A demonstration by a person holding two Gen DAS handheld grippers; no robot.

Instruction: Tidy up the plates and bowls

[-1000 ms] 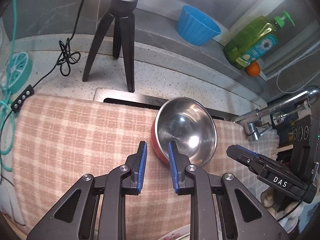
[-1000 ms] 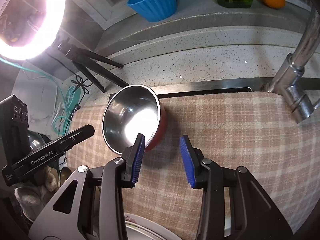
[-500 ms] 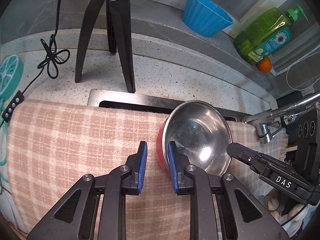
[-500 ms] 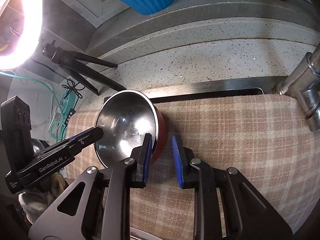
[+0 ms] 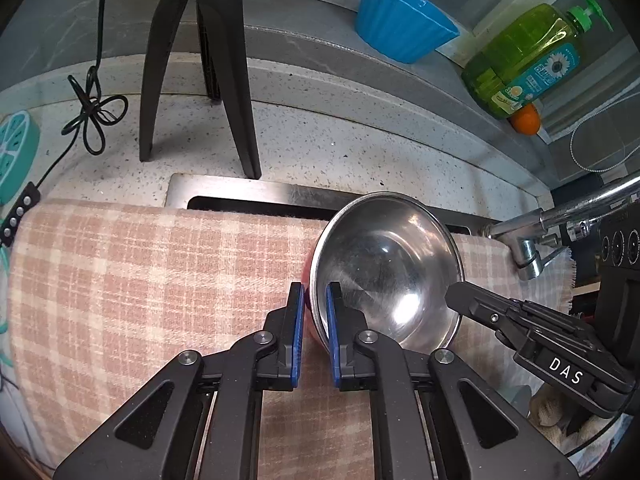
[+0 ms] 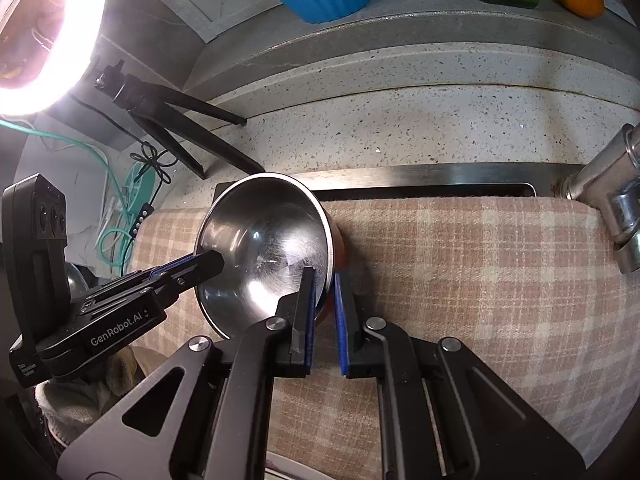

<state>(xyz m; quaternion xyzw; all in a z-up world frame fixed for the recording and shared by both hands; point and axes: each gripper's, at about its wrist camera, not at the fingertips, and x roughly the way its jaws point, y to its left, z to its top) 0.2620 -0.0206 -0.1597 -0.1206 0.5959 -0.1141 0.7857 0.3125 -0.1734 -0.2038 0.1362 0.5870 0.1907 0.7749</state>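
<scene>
Your left gripper (image 5: 314,308), at lower centre of the left wrist view, is clamped on the near-left rim of the bowl (image 5: 386,264), one blue pad inside the steel wall and one outside on the red shell. Your right gripper (image 6: 325,296), at lower centre of the right wrist view, pinches the opposite rim the same way.

The bowl sits tilted at centre-right of the left view, on the checked cloth (image 5: 140,280) that covers most of the lower frame. Whether its base touches the cloth, you cannot tell.

Just past the cloth runs the steel sink edge (image 5: 240,192), with the tap (image 5: 528,236) at right. On the speckled counter (image 5: 360,148) stands a black tripod (image 5: 200,60). Farthest back on the ledge: a blue cup (image 5: 400,28), a green soap bottle (image 5: 528,60), an orange (image 5: 526,120).
</scene>
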